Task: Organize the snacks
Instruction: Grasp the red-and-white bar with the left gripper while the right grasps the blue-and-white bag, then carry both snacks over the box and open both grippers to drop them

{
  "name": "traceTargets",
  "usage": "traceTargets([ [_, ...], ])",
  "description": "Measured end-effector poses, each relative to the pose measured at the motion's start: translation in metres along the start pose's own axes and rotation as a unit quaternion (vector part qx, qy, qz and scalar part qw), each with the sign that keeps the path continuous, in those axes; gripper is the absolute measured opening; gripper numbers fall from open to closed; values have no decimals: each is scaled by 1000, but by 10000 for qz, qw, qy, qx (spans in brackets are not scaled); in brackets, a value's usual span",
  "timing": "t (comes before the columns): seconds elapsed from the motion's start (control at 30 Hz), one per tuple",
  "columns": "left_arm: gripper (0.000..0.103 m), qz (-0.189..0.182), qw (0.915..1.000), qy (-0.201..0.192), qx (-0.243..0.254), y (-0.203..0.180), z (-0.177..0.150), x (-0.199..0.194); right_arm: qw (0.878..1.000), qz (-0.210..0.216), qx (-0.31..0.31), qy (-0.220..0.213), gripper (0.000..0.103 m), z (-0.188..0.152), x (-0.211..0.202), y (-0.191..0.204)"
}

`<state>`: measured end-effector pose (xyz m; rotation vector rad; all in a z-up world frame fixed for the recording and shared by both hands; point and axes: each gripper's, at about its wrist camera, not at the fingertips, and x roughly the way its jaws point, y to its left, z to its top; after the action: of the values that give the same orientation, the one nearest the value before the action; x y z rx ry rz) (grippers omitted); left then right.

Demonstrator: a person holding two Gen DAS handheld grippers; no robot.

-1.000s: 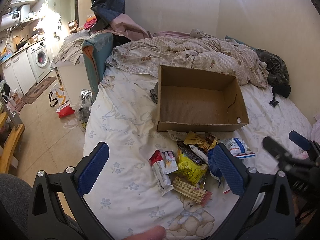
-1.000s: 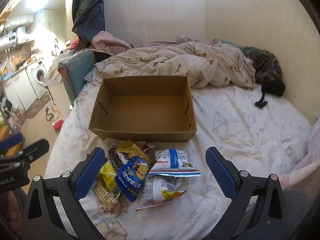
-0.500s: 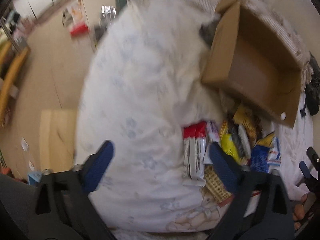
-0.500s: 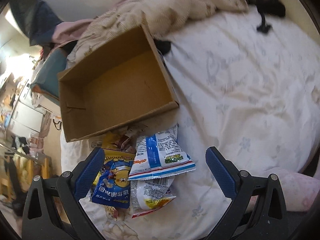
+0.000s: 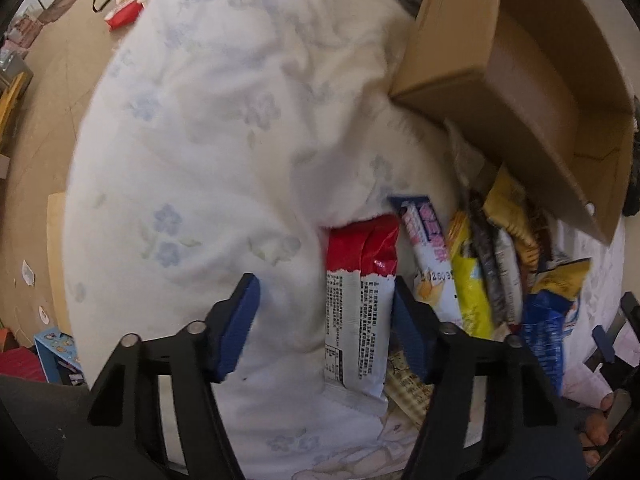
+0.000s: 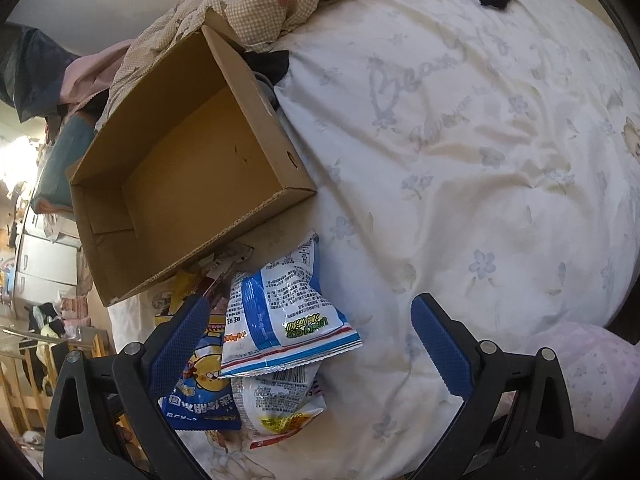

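Red-white packet between closing left claw jaws

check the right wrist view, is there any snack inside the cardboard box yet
No, the cardboard box shows only its bare brown floor, and the snack packets lie on the bed sheet in front of it.

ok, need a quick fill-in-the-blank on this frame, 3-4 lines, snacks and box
1. The cardboard box on the bed holds ____ snacks.
2. The packet between the closing jaws of the left gripper is white with a ____ top.
3. In the right wrist view, the white-and-blue bag lies between the jaws of the ____ gripper.
4. The snack pile lies on a bedsheet printed with pale blue ____.

Missing words: no; red; right; flowers
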<state>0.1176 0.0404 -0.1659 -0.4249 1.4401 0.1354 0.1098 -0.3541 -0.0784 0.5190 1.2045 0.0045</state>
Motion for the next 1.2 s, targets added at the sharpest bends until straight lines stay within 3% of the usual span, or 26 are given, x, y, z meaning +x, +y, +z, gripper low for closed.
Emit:
traceTargets([
  [0.1,54,139,9999,-47,67,-4,-4,7,9999,-69,-113,9,103,0,4,4],
  [0.2,16,350,9990,-109,236,-8,-13,6,9999,-68,-127,67,102,0,8,4],
  [0.23,14,331,9991,-104,263,-8,-15,5,9999,-68,-105,76,102,1,9,3],
  [0.33,12,311,9989,-204,295,-11,-18,-4,9998,-90,-36,157,102,3,15,0],
  [0.6,12,425,9953,-745,445,-19,-17,-46,9958,75,-67,910,98,10,62,13],
  [0.77,12,396,9928,-957,595,-36,-33,-64,9865,-456,-1100,1121,98,6,90,49],
  [0.83,12,427,9911,-1054,694,-34,-43,-69,9817,-716,-1241,1253,96,3,103,52],
  [0.97,12,481,9881,-1236,774,-43,-59,-78,9827,-662,-1277,1168,67,5,98,52],
  [1.2,12,453,9864,-1423,686,-20,-45,-79,9928,41,-878,810,60,3,51,34],
])
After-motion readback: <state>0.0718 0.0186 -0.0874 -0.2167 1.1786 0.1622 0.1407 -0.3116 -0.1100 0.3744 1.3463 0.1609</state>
